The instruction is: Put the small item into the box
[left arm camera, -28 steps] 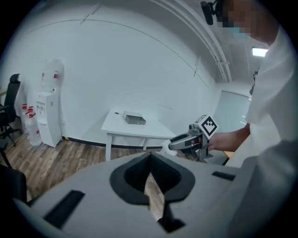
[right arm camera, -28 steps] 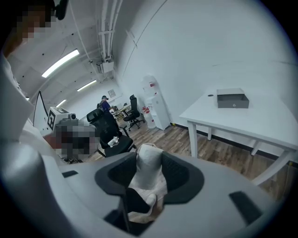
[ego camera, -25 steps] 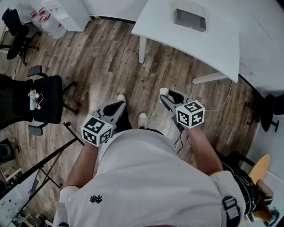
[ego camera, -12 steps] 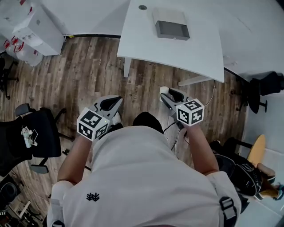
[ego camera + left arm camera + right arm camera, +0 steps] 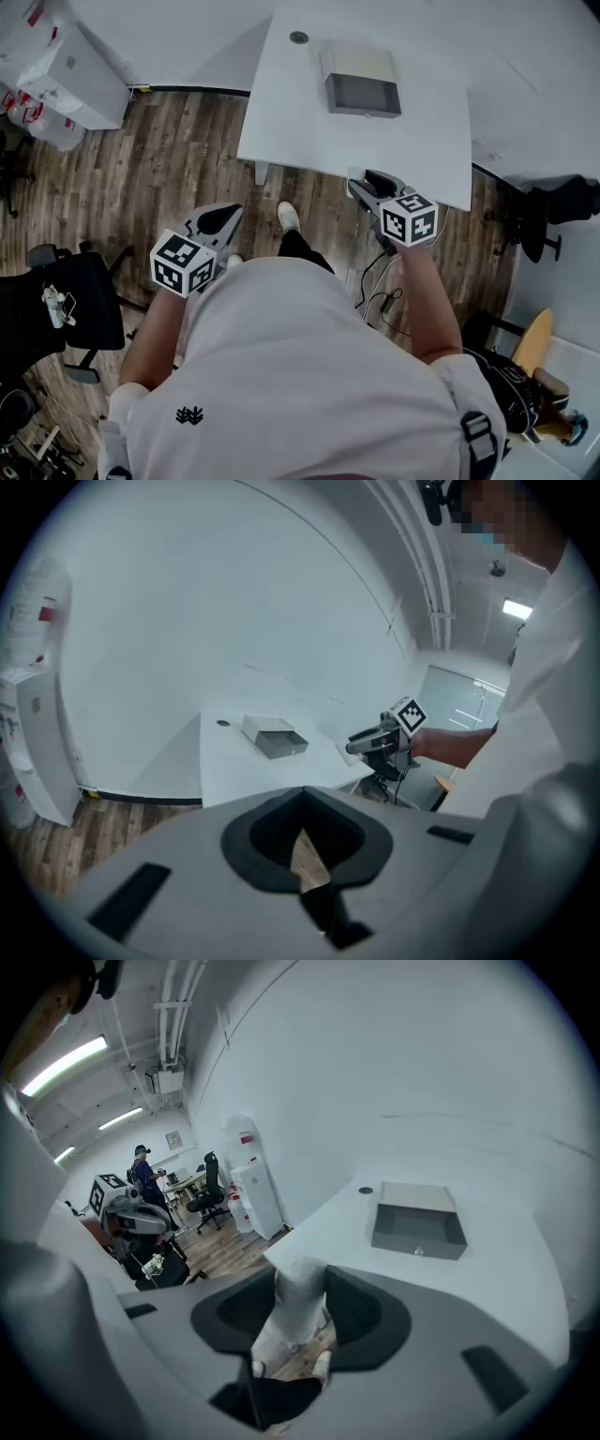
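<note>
An open grey box (image 5: 361, 80) sits on the white table (image 5: 309, 141), towards its far side. My right gripper (image 5: 367, 181) hovers at the table's near edge, shut on a small white item (image 5: 357, 187). In the right gripper view the item (image 5: 297, 1309) stands between the jaws, with the box (image 5: 419, 1221) ahead and to the right on the table (image 5: 506, 1279). My left gripper (image 5: 220, 217) hangs over the wooden floor left of the table, its jaws together and empty. The left gripper view shows the box (image 5: 275, 738) and the right gripper (image 5: 370, 744).
A black office chair (image 5: 66, 309) stands at the left, a white cabinet (image 5: 70, 75) at the far left wall. A cable (image 5: 380, 300) lies on the floor by my right side. Another dark chair (image 5: 553, 202) is right of the table.
The person has walked towards the table, so it and the box are nearer. The right gripper, still holding the item, has reached the table's near edge. The left gripper stays over the floor.
</note>
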Demonstrator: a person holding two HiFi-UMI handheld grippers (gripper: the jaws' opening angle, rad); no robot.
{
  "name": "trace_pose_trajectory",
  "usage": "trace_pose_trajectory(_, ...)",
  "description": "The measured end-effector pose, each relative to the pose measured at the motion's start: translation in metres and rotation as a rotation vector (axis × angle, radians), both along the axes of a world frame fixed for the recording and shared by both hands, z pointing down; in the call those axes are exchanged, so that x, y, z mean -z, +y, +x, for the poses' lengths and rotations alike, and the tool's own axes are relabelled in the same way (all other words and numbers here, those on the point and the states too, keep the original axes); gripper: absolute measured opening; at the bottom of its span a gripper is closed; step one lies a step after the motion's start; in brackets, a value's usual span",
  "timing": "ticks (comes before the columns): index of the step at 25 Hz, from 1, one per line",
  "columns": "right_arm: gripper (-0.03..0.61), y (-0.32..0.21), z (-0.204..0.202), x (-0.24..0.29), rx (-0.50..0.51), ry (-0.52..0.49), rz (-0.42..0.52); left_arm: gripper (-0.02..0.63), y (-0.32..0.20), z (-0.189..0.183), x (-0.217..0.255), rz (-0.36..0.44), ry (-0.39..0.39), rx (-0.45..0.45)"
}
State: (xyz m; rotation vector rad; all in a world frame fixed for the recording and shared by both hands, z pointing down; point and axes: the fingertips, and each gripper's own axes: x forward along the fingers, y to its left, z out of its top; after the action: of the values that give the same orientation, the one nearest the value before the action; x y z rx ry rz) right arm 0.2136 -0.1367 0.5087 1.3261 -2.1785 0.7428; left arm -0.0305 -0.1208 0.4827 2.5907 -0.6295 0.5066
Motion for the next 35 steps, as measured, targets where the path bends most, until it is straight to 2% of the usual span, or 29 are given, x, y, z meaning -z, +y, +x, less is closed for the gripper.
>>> trace_pose_trajectory(6,0.175,-0.099,0.052,-0.001,0.108,0.058,0.004,0.006,-0.058,0.045,0.02,0.043,-0.006,0.083)
trace_pose_trajectory(10,0.175,-0.172,0.087,-0.021,0.194,0.078,-0.033,0.006,-0.105,0.079,0.019,0.036,-0.037,0.147)
trace_pose_trajectory(15,0.175,-0.228,0.105,-0.053,0.29,0.112,-0.097,0.006,-0.134,0.098,0.017,0.025,-0.049,0.236)
trace_pose_trajectory(22,0.175,-0.276,0.106,-0.101,0.408,0.136,-0.176,0.006,-0.155,0.105,0.013,-0.001,-0.094,0.346)
trace_pose_trajectory(27,0.175,-0.288,0.099,-0.137,0.488,0.17,-0.243,0.006,-0.162,0.102,0.009,-0.019,-0.125,0.399)
trace_pose_trajectory(35,0.175,-0.293,0.095,-0.177,0.521,0.203,-0.34,0.006,-0.164,0.099,0.007,-0.036,-0.157,0.458)
